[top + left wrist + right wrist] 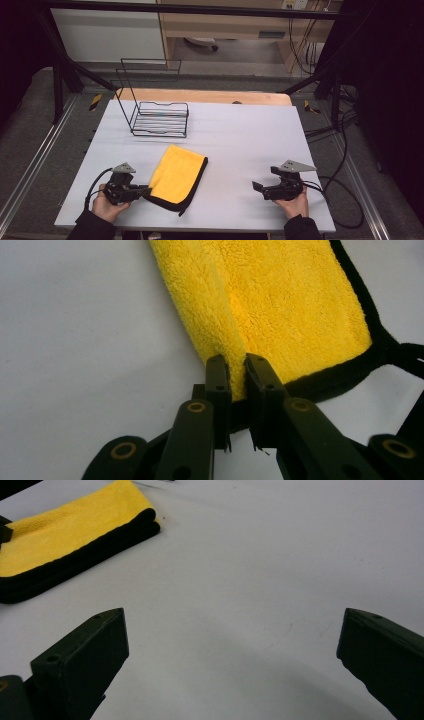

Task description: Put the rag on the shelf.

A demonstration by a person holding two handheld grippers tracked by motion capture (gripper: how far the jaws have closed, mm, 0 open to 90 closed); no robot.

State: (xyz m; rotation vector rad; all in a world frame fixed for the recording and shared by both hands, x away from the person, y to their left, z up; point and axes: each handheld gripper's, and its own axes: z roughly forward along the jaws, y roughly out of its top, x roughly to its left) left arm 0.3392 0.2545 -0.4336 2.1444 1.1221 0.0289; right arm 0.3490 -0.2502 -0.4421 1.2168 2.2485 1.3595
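Left gripper (236, 372): jaws nearly together, pinching a raised fold at the near corner of the folded yellow microfibre cloth with black trim (280, 305). Grip confirmed; pile bunches between the pads.

Right gripper (263, 189): jaws spread wide, nothing between them, resting near the desk's front right corner, well apart from the cloth.

Cloth location: flat on the white desk (240, 135), towards the front edge, left of centre. A black wire rack (160, 119) stands behind it, nearer the back left corner.

Handling assessment: the cloth appears light, soft and limp; it will likely drape and unfold when lifted by one corner. The stitched black border should offer the firmest hold. A second grip on an opposite corner seems advisable.
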